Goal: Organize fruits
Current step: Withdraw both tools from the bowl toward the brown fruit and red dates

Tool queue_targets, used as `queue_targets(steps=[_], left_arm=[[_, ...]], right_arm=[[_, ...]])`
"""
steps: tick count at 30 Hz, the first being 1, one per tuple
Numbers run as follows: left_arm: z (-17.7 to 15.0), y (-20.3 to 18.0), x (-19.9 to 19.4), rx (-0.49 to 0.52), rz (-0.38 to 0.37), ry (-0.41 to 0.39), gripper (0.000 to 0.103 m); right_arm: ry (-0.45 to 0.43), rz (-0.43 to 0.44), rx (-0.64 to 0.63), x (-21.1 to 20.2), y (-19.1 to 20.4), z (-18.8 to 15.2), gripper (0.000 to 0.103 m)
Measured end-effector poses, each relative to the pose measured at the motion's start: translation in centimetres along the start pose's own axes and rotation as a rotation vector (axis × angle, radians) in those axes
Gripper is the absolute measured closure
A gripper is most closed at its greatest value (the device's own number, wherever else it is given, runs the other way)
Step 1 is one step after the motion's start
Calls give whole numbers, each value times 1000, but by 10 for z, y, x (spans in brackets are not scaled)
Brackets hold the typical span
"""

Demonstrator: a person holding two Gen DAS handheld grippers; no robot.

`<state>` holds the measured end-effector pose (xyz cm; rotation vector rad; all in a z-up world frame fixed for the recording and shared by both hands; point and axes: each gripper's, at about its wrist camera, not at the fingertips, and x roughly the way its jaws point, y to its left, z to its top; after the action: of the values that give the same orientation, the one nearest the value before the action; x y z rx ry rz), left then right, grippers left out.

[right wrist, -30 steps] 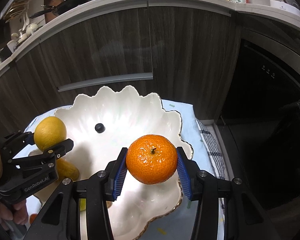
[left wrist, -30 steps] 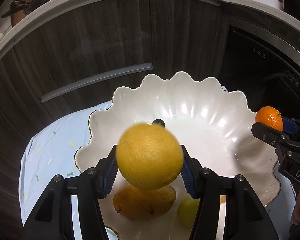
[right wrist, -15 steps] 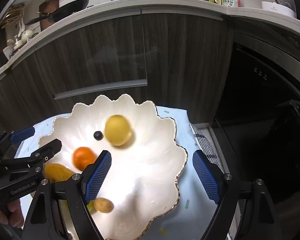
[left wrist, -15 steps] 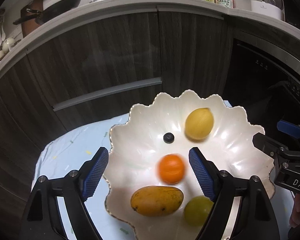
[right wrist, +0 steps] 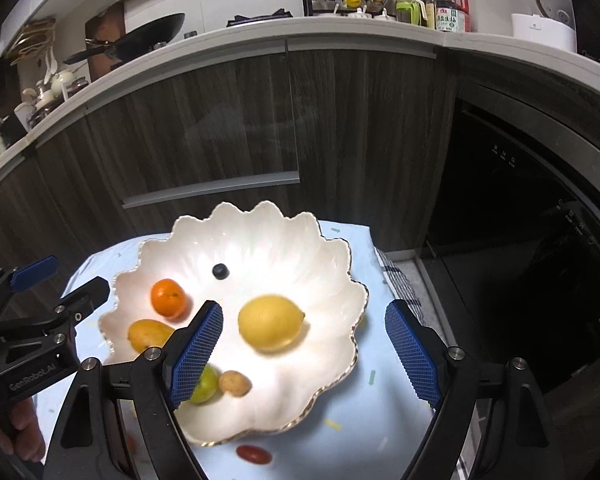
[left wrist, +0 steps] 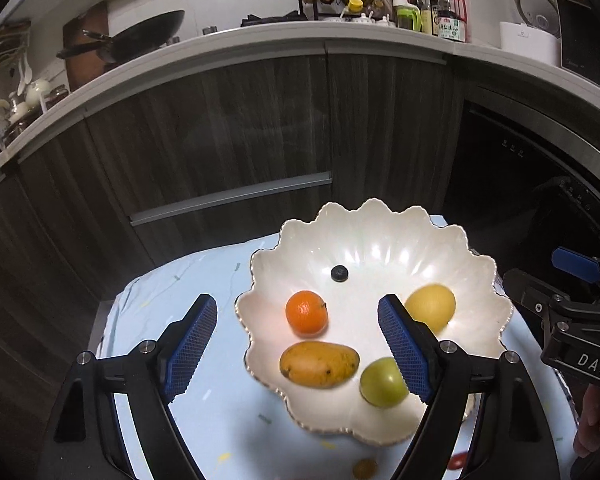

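A white scalloped bowl (left wrist: 384,236) (right wrist: 260,224) stands on a light blue cloth. It holds a lemon (left wrist: 430,307) (right wrist: 270,322), a mandarin (left wrist: 306,313) (right wrist: 168,297), a mango (left wrist: 319,364) (right wrist: 148,334), a green fruit (left wrist: 384,382) (right wrist: 204,386), a blueberry (left wrist: 339,273) (right wrist: 220,271) and a small tan fruit (right wrist: 234,383). My left gripper (left wrist: 298,350) is open and empty above the bowl's near left side. My right gripper (right wrist: 304,350) is open and empty above the bowl's right side.
A red cherry tomato (right wrist: 253,453) (left wrist: 457,460) and a small brown fruit (left wrist: 365,468) lie on the cloth (left wrist: 204,280) in front of the bowl. Dark cabinet doors (left wrist: 220,128) stand behind. A checked towel (right wrist: 400,284) hangs at the cloth's right edge.
Both grippers opened and dropped their fruit: the lemon and the mandarin now lie in the bowl. Both grippers then pulled back and up. The lemon rolled to the right.
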<state>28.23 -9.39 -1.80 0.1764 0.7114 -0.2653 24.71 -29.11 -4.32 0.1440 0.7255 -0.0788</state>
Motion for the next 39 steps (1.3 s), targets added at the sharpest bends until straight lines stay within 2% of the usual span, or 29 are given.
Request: queue_targets(steps=[18,28,39], left_arm=[[-14,2,-69,2,11,-69,20],[-34,4,-82,4,14,-59,20],[-62,4,-80,-6,2,-17,20]], right_arm=[[-57,5,-7,-62,9,-16,19],[-52,4,-23,-73,15,-32,19],[-33,6,-47,-73,21,-52,19]])
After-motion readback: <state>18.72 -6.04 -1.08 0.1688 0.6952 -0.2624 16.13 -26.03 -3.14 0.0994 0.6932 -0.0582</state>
